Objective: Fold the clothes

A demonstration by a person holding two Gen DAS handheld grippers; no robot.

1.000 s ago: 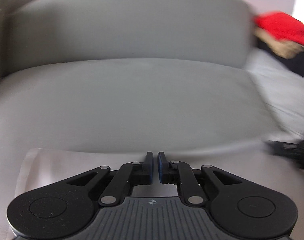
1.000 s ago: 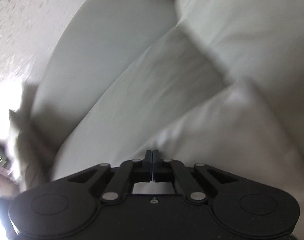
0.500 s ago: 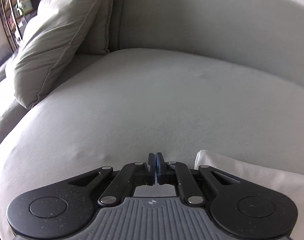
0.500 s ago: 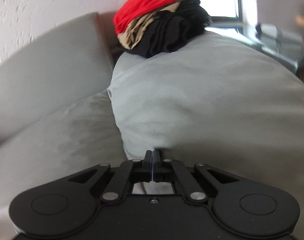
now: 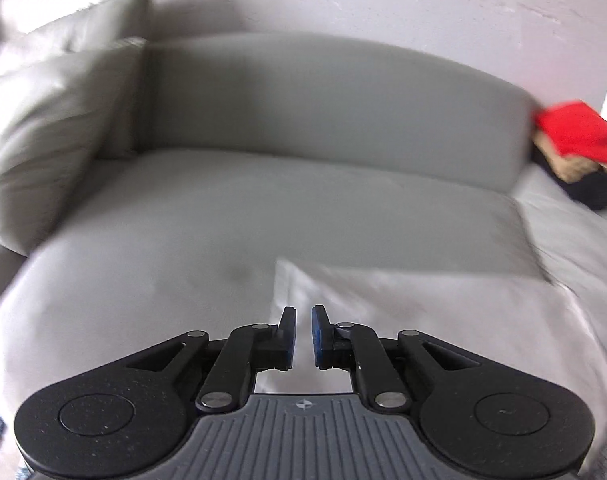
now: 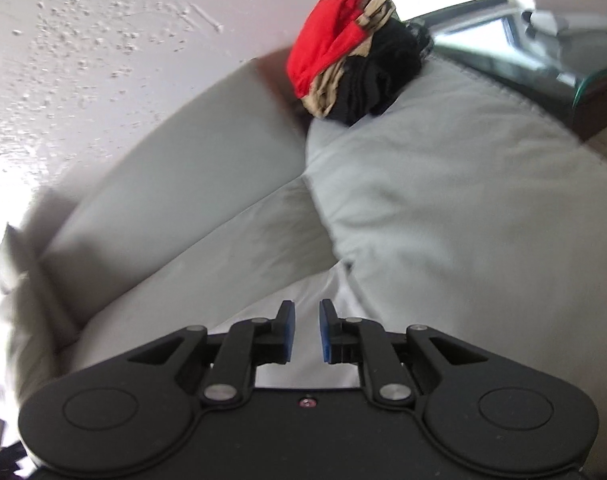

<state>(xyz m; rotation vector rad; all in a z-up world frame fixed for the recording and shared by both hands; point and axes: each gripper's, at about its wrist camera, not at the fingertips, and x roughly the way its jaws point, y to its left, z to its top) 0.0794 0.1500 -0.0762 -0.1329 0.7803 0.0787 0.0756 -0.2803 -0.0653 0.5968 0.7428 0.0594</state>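
The left gripper is hovering over the near left corner of a white garment that is lying flat on the grey sofa, its jaws slightly spread and gripping nothing. The right gripper is hovering over the same cloth, jaws likewise parted. A pile of clothes, red, tan and black, is sitting on the cushion beyond.

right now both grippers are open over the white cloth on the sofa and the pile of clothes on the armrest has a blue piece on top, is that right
Not quite: the top piece of the pile of clothes is red, not blue, over tan and black ones; the right wrist view shows it clearly. The rest holds: the left gripper and right gripper both have their fingers apart over the white cloth on the sofa.
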